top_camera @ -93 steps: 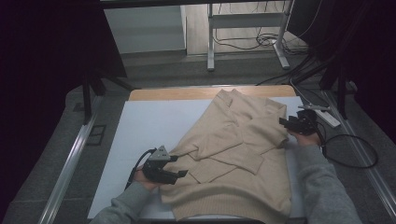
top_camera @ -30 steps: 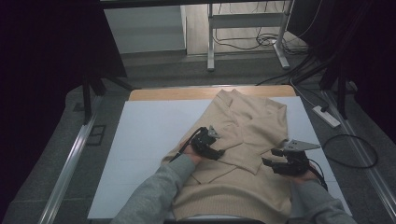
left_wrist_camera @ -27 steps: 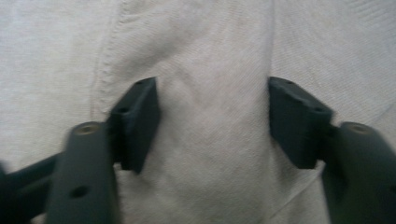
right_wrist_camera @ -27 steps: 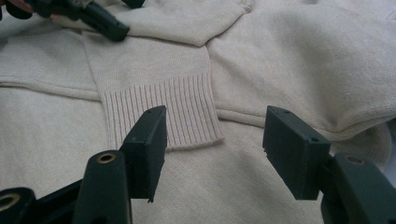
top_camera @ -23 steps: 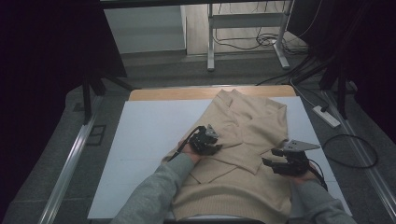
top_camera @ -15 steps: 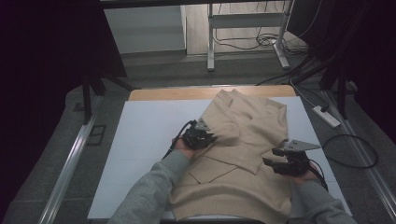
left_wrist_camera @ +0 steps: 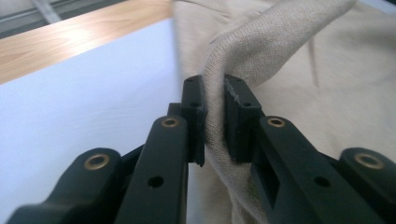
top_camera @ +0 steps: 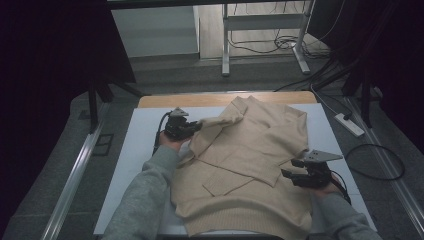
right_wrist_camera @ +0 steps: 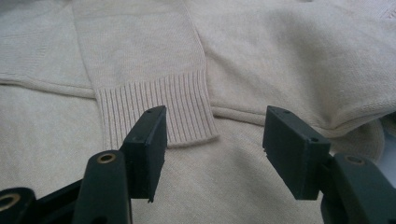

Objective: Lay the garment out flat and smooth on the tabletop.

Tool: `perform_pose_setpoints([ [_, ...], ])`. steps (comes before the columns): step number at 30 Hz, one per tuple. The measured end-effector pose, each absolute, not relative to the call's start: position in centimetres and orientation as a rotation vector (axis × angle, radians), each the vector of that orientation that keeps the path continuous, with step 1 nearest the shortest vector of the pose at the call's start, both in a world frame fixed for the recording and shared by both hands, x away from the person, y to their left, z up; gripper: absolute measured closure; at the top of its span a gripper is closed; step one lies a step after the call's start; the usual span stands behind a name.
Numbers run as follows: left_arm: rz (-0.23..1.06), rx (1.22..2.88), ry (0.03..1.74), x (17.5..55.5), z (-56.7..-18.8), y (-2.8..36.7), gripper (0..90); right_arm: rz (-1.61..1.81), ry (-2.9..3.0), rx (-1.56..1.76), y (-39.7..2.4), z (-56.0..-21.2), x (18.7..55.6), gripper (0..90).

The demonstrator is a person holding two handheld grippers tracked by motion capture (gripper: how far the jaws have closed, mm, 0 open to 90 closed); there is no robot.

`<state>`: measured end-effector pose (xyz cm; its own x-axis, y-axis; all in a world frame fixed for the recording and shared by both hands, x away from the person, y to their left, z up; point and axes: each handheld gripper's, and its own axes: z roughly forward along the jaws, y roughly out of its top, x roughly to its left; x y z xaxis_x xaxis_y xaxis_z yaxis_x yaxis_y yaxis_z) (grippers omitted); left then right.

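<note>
A beige knit sweater (top_camera: 250,165) lies spread on the white table (top_camera: 142,150). My left gripper (top_camera: 196,125) is at the sweater's upper left and shut on a fold of the knit. In the left gripper view the pads (left_wrist_camera: 194,116) pinch that fabric (left_wrist_camera: 219,93), having just closed on it. The pulled part stretches from the body toward the table's left. My right gripper (top_camera: 289,173) hovers open over the sweater's right side. In the right gripper view, its jaws stand apart (right_wrist_camera: 212,140) above a ribbed sleeve cuff (right_wrist_camera: 159,109).
A wooden strip (top_camera: 215,99) runs along the table's far edge. A power strip (top_camera: 350,125) and cables (top_camera: 375,160) lie on the floor at the right. Metal frame legs (top_camera: 225,45) stand beyond the table.
My left gripper has shut on the sweater and moved from its middle up and to the left, dragging a fold of it along. The right gripper has stayed where it was.
</note>
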<state>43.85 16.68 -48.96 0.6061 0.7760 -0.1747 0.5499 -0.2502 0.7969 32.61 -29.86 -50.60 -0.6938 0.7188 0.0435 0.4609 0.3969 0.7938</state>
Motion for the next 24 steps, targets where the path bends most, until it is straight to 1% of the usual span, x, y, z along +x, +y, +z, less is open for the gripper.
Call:
perform_pose_setpoints([
  [5,0.317,1.896,1.146,44.6,-49.8,19.2,79.5,1.184,2.356,1.034,-29.9,-50.7,32.7,40.0],
  [10,0.330,1.840,1.276,45.7,-51.0,22.4,78.7,1.182,2.357,1.033,-29.9,-50.7,32.7,40.0],
  [14,0.294,1.798,1.370,46.2,-52.3,24.0,74.1,1.179,2.359,1.034,-29.9,-50.7,32.7,40.0],
  [16,0.296,1.797,1.384,46.0,-52.5,24.2,65.8,1.179,2.359,1.036,-29.9,-50.7,32.7,40.0],
  [17,0.288,1.790,1.377,45.9,-52.3,24.3,59.3,1.176,2.359,1.037,-29.9,-50.8,32.7,40.0],
  [19,0.287,1.799,1.355,45.6,-52.0,24.2,52.7,1.168,2.361,1.040,-29.9,-50.8,32.7,40.0],
  [21,0.297,1.828,1.316,45.2,-51.3,23.7,47.8,1.173,2.360,1.038,-29.9,-50.8,32.7,40.0],
  [24,0.316,1.874,1.253,44.2,-50.5,22.6,43.2,1.172,2.360,1.035,-29.9,-50.8,32.7,40.0],
])
